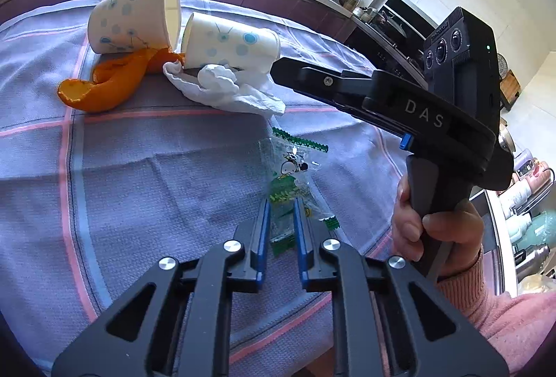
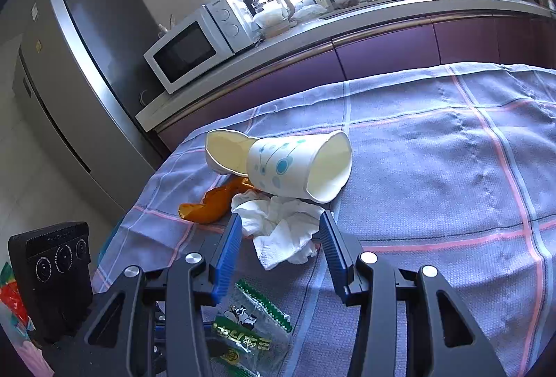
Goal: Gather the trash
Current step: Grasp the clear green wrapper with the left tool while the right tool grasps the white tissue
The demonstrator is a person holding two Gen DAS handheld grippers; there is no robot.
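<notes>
On the checked cloth lie two dotted paper cups on their sides, an orange peel, a crumpled white tissue and a clear green snack wrapper. My left gripper is shut on the wrapper's near end, its blue pads pinching the film. My right gripper is open, its fingers on either side of the tissue without pressing it. From the right wrist view, the cups and the peel lie just beyond the tissue, and the wrapper lies below.
A hand in a pink sleeve holds the right gripper's handle. Behind the table runs a purple-fronted counter with a microwave, a kettle and dishes; a fridge stands at the left. The cloth's left edge is close to the trash.
</notes>
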